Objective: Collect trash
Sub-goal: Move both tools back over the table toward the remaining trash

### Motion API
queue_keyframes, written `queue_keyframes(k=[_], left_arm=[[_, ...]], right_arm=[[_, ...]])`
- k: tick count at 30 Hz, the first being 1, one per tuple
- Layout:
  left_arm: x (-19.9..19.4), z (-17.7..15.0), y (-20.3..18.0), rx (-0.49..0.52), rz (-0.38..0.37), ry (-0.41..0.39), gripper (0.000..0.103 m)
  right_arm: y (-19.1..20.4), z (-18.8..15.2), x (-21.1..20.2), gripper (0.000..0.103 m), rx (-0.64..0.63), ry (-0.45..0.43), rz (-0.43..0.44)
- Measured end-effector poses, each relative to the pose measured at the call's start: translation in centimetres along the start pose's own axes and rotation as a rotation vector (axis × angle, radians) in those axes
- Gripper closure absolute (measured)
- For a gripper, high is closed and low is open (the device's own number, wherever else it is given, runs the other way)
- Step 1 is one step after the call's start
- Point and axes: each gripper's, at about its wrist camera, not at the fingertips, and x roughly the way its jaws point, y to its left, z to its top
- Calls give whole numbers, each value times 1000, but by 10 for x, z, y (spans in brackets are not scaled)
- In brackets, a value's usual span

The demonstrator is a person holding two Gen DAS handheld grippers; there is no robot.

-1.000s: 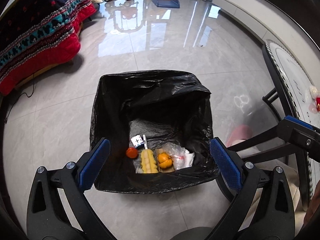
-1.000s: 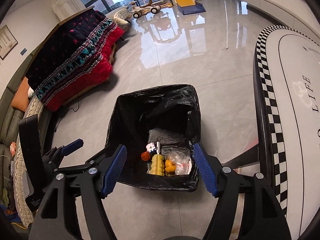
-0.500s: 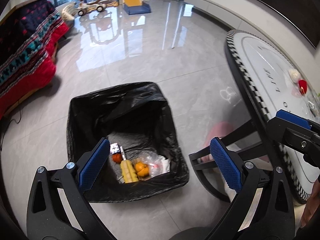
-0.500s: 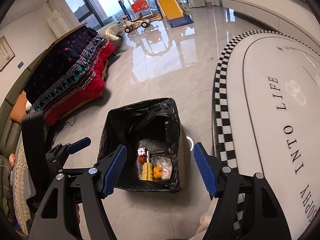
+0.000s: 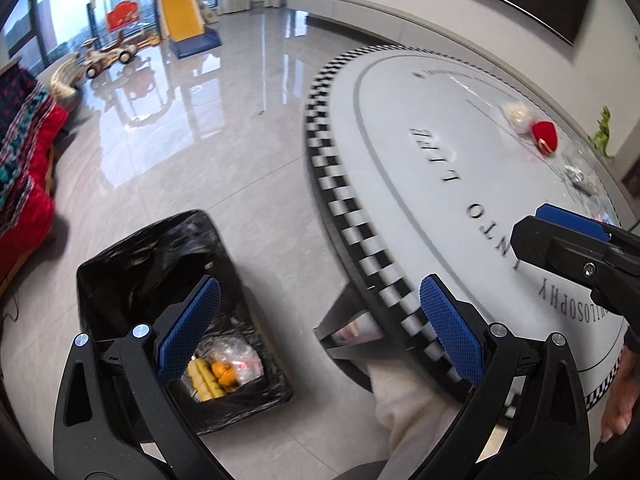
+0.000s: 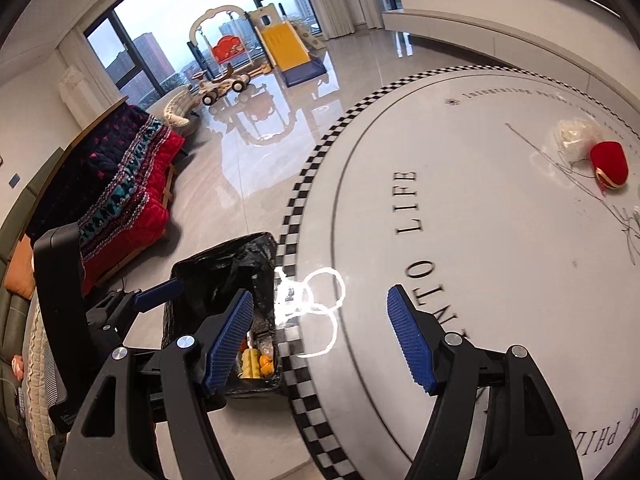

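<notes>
The left tongs (image 5: 316,320) stand spread wide with nothing between their 2 blue pads; they hang over the floor (image 5: 240,152) at the near rim of the counter (image 5: 460,184), one pad above the bin and the other above the checkered edge. The right tongs (image 6: 320,340) are spread just as wide and empty, poised over the counter's checkered border.

The trash bin (image 5: 132,256), lined with a black bag, sits on the grey tiled floor just beside the counter, to its left in both views. Inside at the bottom lie a yellow ridged item (image 5: 202,378), an orange fruit (image 5: 224,372) and a crumpled clear wrapper (image 5: 240,358), all touching one another.

On the white oval counter, well apart from both tongs at its far right, a crumpled whitish plastic bag (image 6: 574,140) lies touching a red heart-shaped box (image 6: 610,164). Further right, in the left wrist view, more clear crumpled plastic (image 5: 578,176) lies near the counter's edge, too blurred to make out. A small green dinosaur toy (image 5: 604,130) stands beyond the counter.

A red and dark patterned blanket (image 6: 120,196) drapes over a sofa at the left. By the windows stand a yellow slide (image 6: 286,50) and a toy car (image 6: 224,82). A person's light trouser leg (image 5: 412,412) shows under the left tongs, and part of a hand (image 5: 620,412) at the right edge.
</notes>
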Motion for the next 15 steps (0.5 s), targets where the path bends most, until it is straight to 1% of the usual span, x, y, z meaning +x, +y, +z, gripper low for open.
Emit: queue_keyframes(k=[6,11,15], left_arm=[[14,21,-46,88,-46,5,6],[27,42,-88,166,-81,4,6],[39,59,-120,230,-123,7,6]], right_arm=[[-53,9,-11,32,79,-21,-69],[-101,20,-17,32,139,-29,-148],[-136,30,-23,32,181,-36,-206]])
